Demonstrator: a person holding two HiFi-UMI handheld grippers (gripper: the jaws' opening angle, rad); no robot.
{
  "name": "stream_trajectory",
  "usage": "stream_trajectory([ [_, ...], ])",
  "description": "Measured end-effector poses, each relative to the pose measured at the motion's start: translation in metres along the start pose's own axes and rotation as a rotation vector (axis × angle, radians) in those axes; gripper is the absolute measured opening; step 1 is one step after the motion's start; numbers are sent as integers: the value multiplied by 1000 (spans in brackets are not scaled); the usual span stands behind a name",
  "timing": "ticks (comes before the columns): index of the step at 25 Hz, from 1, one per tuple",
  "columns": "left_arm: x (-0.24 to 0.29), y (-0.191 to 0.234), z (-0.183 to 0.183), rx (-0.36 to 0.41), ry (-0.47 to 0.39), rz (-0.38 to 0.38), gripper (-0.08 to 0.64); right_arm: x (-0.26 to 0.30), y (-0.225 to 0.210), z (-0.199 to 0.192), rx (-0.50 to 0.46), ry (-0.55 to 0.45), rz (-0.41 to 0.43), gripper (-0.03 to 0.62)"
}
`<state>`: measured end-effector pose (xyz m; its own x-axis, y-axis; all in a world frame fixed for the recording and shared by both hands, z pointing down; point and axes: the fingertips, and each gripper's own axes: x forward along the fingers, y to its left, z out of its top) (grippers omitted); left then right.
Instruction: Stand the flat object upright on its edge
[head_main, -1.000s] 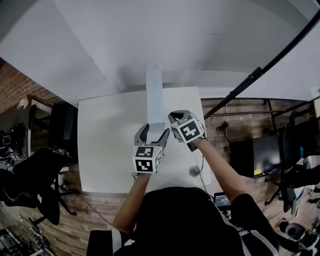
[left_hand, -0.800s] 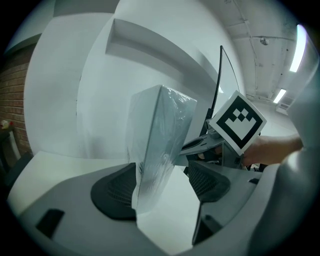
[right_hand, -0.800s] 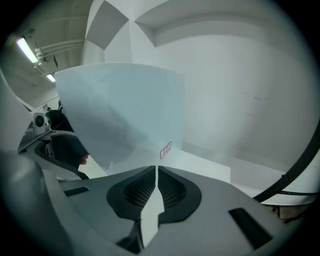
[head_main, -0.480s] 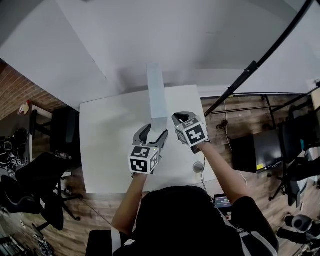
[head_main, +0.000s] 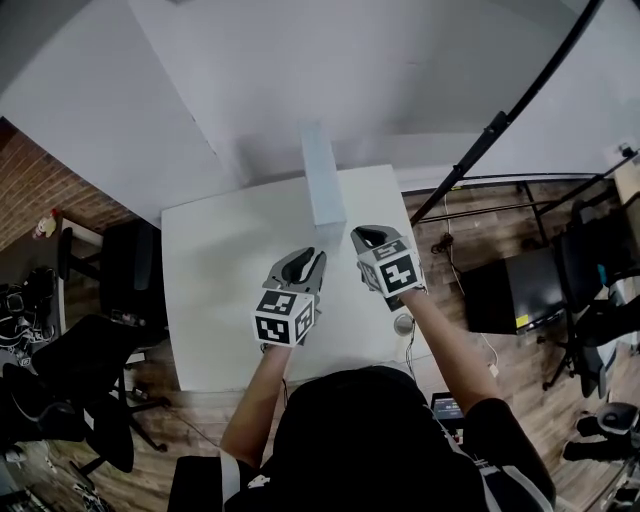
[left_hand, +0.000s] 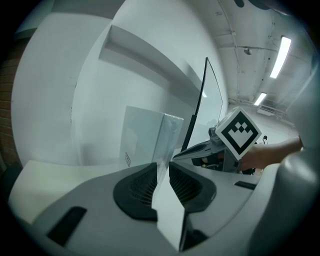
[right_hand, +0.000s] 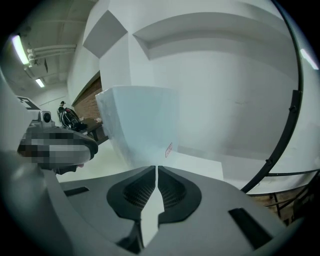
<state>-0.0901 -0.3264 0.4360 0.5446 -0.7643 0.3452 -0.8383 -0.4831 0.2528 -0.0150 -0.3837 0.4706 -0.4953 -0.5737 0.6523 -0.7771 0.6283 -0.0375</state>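
Left tool (head_main: 305, 262) (left_hand: 161, 167): jaws closing, a narrow gap between the pads, nothing in it. Right tool (head_main: 365, 237) (right_hand: 156, 170): jaws together, empty.

Flat white box (head_main: 322, 185) (left_hand: 147, 137) (right_hand: 142, 125) stands upright on its narrow edge at the far side of the white counter (head_main: 220, 280), close to the white wall. Small label (right_hand: 169, 149) low on one broad face.

Both tools are on the near side of the box, side by side, neither touching it.

Surroundings: wood floor (head_main: 180, 410), black chair (head_main: 60, 370) left of the counter, brick wall (head_main: 40, 180) far left, black pole (head_main: 500, 120) slanting at right.
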Motion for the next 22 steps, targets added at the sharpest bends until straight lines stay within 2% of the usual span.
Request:
stream_trajectory([
  [4,-7,4,6,11,-20,16,46,-10,7,5,3,-38,-10,48],
  [11,-22,-1,28,21,-86,66,12,-32,18,16,-11,-99,48,48],
  [22,-34,-61,49,52,-154,75,12,-100,24,39,-4,-269,133,43],
])
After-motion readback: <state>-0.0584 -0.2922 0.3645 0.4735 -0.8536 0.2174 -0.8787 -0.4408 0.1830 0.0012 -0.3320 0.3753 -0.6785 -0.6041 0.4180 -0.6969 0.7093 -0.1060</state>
